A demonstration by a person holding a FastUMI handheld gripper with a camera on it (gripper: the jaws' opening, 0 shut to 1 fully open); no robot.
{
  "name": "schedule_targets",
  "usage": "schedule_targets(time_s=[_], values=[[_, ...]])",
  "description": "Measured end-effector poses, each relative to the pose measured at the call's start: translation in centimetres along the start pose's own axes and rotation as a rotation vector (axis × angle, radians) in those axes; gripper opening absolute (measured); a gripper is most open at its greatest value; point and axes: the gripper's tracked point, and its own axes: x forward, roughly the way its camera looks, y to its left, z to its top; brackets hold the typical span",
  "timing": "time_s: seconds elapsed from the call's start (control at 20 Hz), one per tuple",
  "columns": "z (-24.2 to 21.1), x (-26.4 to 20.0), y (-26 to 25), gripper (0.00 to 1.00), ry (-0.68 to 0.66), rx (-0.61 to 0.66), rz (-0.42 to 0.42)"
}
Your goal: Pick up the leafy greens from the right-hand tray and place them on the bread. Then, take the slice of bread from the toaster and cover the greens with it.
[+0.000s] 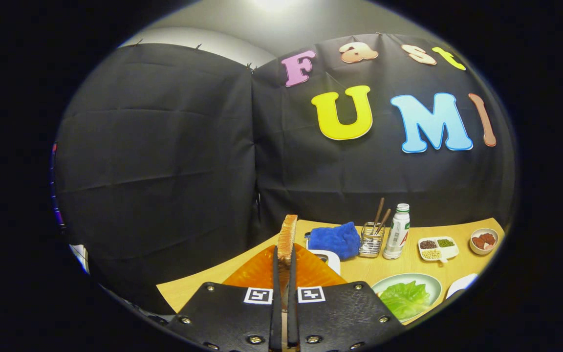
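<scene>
Bread slice [287, 238] upright, edge-on, clamped between jaws of gripper [284, 254].

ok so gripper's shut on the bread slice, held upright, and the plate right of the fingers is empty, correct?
Not quite. The gripper is shut on the bread slice, held upright, but the plate right of the fingers holds leafy greens, per the gripper view.

Gripper [284, 254] — 2 thin parallel fingers on black plates, each with 1 square marker — silver screws along the edges.
</scene>
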Motion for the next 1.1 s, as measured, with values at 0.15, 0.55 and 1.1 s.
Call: schedule_targets(time_s=[0.15, 0.55, 1.1], values=[[1.6, -1.7, -1.9, 0.05, -0.038, -0.015, -0.031], [0.8, -4.8, -7.9, 0.05, -0.039, -0.005, -0.121], [-4.2, -5.4, -16.0, 0.05, 0.046, 0.063, -0.251]])
